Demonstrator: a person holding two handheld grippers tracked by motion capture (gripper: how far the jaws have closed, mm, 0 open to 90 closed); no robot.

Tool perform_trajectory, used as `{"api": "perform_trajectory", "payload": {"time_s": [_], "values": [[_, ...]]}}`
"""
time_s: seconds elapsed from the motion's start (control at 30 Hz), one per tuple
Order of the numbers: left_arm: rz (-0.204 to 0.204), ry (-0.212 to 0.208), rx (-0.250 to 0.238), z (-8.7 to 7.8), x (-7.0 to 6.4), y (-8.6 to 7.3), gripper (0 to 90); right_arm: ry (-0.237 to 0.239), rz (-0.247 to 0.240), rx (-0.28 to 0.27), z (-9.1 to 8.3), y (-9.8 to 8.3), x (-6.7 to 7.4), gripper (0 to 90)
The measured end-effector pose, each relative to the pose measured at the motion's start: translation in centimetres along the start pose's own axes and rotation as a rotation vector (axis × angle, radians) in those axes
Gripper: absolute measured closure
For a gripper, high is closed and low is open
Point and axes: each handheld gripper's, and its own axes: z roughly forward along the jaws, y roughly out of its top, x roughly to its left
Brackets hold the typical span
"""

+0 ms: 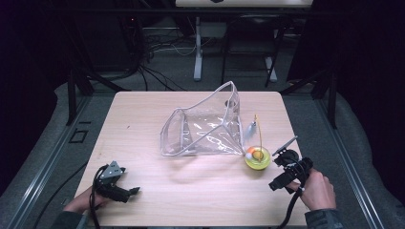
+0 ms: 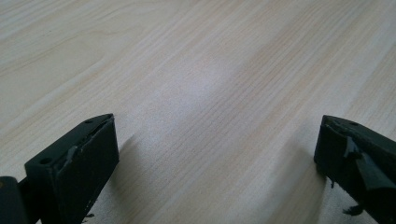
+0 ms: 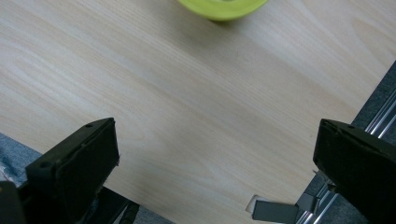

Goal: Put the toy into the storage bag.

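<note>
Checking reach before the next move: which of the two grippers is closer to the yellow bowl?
The right gripper: it sits just beside the yellow bowl, while the left gripper lies far across the table.

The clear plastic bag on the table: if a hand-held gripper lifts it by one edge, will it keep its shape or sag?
The clear plastic bag would probably sag and fold: its thin film already shows creases and stands unevenly. It is likely light, since it looks empty. The glossy surface suggests it may slip between the jaws, so the thicker pale rim seems the safer grip.
</note>
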Motion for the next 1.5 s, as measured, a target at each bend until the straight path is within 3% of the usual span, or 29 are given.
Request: {"api": "perform_trajectory", "payload": {"time_s": [0.07, 0.5, 1.33, 1.5], "values": [[0.0, 0.0, 0.0, 0.0, 0.0, 0.0, 0.1, -0.001, -0.017, 0.019, -0.2, 0.3, 0.0, 0.0], [0.0, -0.001, 0.0, 0.0, 0.0, 0.0, 0.0, -0.03, -0.058, -0.005, -2.3, 3.3, 0.5, 0.0], [0.001, -0.001, 0.0, 0.0, 0.0, 0.0, 0.0, 0.023, -0.102, -0.017, -4.9, 9.4, 0.1, 0.0], [0.0, -0.001, 0.0, 0.0, 0.0, 0.0, 0.0, 0.02, -0.114, 0.004, -5.0, 10.5, 0.0, 0.0]]}}
